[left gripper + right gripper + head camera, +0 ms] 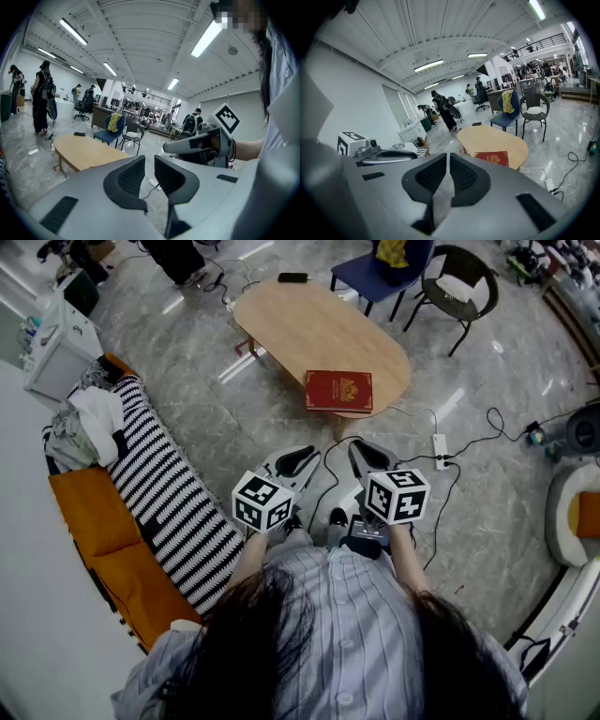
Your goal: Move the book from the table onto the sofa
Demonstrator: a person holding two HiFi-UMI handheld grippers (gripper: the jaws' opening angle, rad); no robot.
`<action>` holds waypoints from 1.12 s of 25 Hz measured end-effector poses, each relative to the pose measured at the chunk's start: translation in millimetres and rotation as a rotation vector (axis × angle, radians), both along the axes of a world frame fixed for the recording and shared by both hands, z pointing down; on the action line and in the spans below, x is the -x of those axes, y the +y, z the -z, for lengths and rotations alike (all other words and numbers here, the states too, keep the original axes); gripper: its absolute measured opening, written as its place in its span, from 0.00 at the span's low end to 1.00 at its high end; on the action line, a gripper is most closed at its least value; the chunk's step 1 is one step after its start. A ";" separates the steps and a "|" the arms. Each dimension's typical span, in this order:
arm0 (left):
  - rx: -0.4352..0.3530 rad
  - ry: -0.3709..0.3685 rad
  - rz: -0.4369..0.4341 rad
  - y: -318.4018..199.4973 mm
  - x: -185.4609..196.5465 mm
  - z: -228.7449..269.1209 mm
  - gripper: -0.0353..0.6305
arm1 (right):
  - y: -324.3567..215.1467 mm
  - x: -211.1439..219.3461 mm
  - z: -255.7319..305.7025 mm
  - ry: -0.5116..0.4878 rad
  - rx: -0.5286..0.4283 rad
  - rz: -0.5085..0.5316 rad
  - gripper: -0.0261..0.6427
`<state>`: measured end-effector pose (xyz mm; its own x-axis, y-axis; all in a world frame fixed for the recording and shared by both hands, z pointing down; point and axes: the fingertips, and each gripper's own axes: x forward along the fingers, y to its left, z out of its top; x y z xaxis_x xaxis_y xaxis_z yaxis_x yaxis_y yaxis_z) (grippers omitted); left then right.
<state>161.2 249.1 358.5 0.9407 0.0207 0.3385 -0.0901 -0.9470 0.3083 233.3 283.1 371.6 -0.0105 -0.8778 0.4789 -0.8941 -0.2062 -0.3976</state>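
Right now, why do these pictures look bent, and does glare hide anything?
Head view: wide lens bows the room; glare streaks glossy grey stone floor, red hardcover book crisp. Left gripper view: dark corners, ceiling strip light blown out. Right gripper view: same bowing, book sharp.

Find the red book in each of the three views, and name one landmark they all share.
Head view: the red book lies at the near end of the wooden table, upper centre.
Left gripper view: not in it; only the table's bare top shows, at the left.
Right gripper view: the book lies right of centre, on the table's near end.
Shared landmark: the wooden table.
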 end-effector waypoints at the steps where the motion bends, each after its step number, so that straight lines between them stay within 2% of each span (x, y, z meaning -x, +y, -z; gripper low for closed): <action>1: 0.000 -0.004 -0.003 1.9 -2.6 -1.2 0.14 | 1.7 -3.2 -0.1 0.002 -0.001 -0.004 0.09; 10: -0.015 -0.027 0.000 13.0 -23.6 -5.2 0.14 | 12.6 -34.9 -3.1 0.002 -0.014 -0.022 0.09; 17: -0.044 -0.009 0.071 7.3 -34.3 3.6 0.14 | 12.3 -59.3 0.2 0.016 -0.037 0.007 0.09; 23: -0.054 -0.022 0.119 11.3 -41.5 0.5 0.14 | 16.3 -78.2 -2.5 0.018 -0.042 0.036 0.09; 28: -0.061 -0.053 0.109 22.1 -50.6 -5.4 0.14 | 23.3 -91.1 -6.5 0.008 -0.034 0.047 0.09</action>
